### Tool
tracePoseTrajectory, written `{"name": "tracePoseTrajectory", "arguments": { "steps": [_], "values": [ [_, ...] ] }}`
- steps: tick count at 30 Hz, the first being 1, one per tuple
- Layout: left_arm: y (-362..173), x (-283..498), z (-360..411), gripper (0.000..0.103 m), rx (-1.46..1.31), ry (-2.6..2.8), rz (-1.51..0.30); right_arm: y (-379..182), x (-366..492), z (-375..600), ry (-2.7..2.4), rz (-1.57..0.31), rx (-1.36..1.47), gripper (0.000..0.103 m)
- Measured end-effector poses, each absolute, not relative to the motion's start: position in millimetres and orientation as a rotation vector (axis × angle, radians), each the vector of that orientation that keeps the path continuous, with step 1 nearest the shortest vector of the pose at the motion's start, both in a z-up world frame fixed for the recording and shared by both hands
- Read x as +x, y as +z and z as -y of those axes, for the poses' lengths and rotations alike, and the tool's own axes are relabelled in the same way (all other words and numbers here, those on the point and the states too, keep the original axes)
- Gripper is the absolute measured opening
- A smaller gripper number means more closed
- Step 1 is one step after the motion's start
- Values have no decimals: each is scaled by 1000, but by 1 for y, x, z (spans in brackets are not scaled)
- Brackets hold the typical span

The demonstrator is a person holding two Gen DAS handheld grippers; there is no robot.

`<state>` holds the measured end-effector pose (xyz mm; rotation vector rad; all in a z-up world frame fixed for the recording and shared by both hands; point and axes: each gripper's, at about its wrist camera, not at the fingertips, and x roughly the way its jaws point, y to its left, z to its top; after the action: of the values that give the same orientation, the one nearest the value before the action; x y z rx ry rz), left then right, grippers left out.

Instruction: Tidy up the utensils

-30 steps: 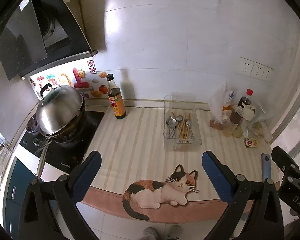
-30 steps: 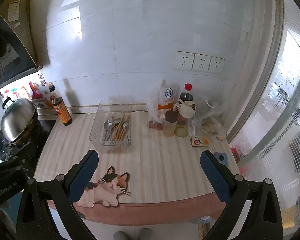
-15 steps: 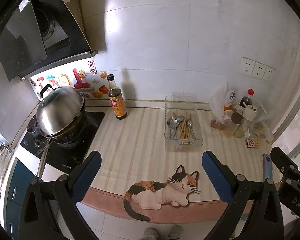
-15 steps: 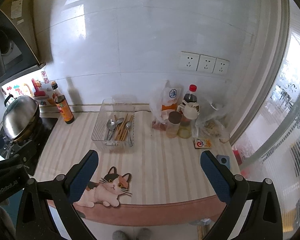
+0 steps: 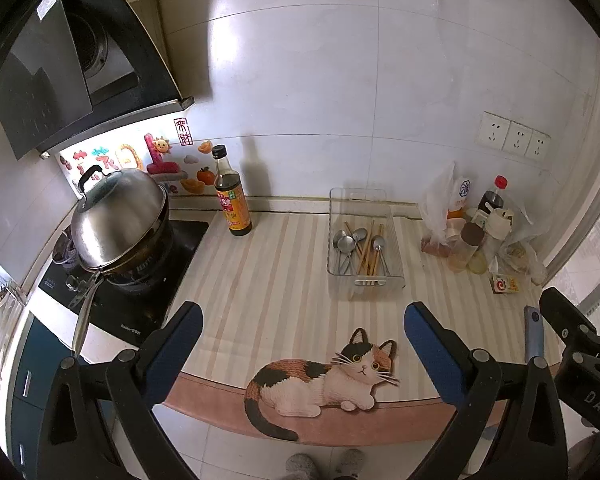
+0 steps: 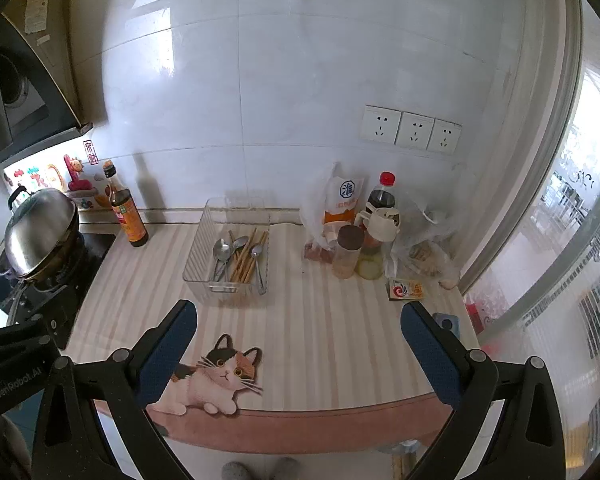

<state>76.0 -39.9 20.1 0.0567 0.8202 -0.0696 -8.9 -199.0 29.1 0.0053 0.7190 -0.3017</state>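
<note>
The lower ends of the spoons [image 5: 346, 246] and chopsticks [image 5: 367, 249] blurred behind the clear tray's [image 5: 366, 280] ribbed front wall, so their count could not be told. The bag [image 6: 424, 254] by the window hid its contents behind crinkled plastic. The label on the sauce bottle [image 5: 232, 204] was too small to read. The range hood [image 5: 52, 60] ran off the left edge, and only the toes of the person's slippers [image 5: 322, 466] showed at the bottom.

Soy sauce bottle [image 5: 232, 200] sits right by the lidded wok [image 5: 118, 220] on the stove. Cat-print mat [image 5: 324, 380] hangs over the counter edge, triple wall sockets [image 6: 410, 130] up above.
</note>
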Motion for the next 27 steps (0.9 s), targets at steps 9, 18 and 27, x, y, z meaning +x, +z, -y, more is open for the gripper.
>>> {"name": "tracePoseTrajectory", "arguments": {
  "steps": [9,18,27],
  "values": [
    [21,76,40,103,57,-69,-823,29,-9,199,-304,-719,3,103],
    [20,75,40,103,59,-67,-820,29,-8,200,-299,-720,2,103],
    [18,76,40,103,59,-79,-824,28,-8,202,-302,-718,-7,103]
  ]
}}
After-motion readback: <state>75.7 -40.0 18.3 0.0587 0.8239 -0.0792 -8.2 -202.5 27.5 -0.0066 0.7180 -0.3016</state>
